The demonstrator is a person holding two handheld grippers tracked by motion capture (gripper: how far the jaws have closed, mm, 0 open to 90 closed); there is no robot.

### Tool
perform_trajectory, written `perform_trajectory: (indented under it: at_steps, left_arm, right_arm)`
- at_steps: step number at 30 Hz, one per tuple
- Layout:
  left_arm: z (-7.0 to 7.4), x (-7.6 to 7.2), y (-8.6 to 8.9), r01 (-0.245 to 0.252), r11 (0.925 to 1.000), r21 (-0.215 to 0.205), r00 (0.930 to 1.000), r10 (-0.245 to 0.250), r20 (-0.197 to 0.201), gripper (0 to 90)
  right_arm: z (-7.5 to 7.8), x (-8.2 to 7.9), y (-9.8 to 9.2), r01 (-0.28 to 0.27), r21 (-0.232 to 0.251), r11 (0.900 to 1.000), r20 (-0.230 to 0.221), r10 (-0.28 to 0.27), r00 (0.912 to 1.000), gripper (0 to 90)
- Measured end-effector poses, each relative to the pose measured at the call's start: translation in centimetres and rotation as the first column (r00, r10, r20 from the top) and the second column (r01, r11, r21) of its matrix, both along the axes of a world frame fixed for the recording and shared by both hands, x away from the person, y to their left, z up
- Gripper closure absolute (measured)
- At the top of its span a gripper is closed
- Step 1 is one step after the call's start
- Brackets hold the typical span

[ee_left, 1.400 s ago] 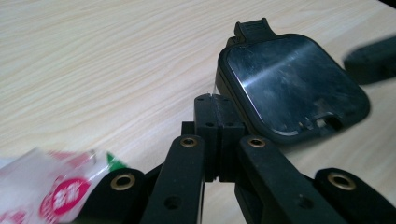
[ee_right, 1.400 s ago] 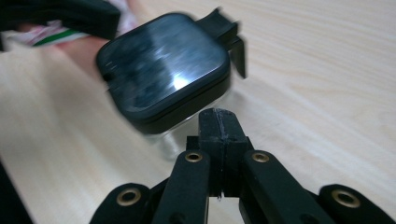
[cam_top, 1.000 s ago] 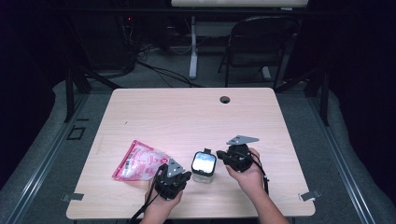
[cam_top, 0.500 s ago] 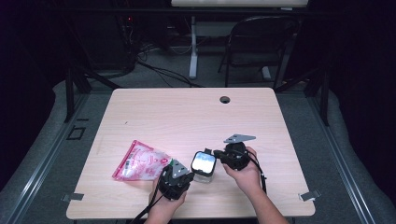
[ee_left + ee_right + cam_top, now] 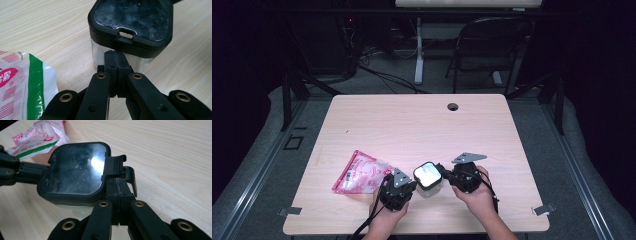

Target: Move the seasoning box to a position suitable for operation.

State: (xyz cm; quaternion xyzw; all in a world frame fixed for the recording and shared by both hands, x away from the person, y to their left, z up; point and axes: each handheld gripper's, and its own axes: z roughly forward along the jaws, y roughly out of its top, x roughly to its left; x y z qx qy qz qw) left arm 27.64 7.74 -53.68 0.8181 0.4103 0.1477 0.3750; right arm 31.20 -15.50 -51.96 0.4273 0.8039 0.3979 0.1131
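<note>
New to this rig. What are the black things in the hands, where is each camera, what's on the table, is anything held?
No robot arm here: a person holds a hand-held two-jaw gripper in each hand. The high view looks down on the table from above the person's side, with the left gripper and right gripper near its front edge. The other two cameras ride on the grippers and look along their black jaws. Between them stands a clear container with a black-rimmed lid; a red, white and green plastic packet lies to its left. Both pairs of jaws are shut. The left gripper's tips meet the container's clear wall; the right gripper's tips sit at the lid's latch tab. Neither grips anything.
</note>
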Motion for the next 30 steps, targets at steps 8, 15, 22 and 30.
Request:
perform_trajectory:
  at_steps: [8,15,22,30]
  left_arm:
    - [0.2,0.0,0.2,-0.008,0.9999,0.010,0.9999,0.007,0.012,90.0]
    - [0.6,-0.3,0.4,-0.008,0.9999,0.009,0.9998,0.008,0.017,88.6]
    - [1.0,-0.3,0.8,-0.008,1.0000,0.004,0.9997,0.008,0.021,88.2]
    - [1.2,-0.1,0.7,-0.008,1.0000,-0.001,0.9998,0.008,0.020,88.0]
  right_arm:
    - [0.3,-1.5,-0.3,-0.046,-0.030,0.999,0.017,0.046,0.9988,90.0]
    - [0.4,-0.8,-1.1,-0.023,-0.071,0.997,0.036,0.026,0.9990,81.2]
    - [-0.8,-0.2,-0.3,-0.034,-0.146,0.989,0.033,0.039,0.9987,71.2]
    - [-2.1,1.0,0.2,0.000,-0.157,0.988,0.012,0.002,0.9999,72.7]
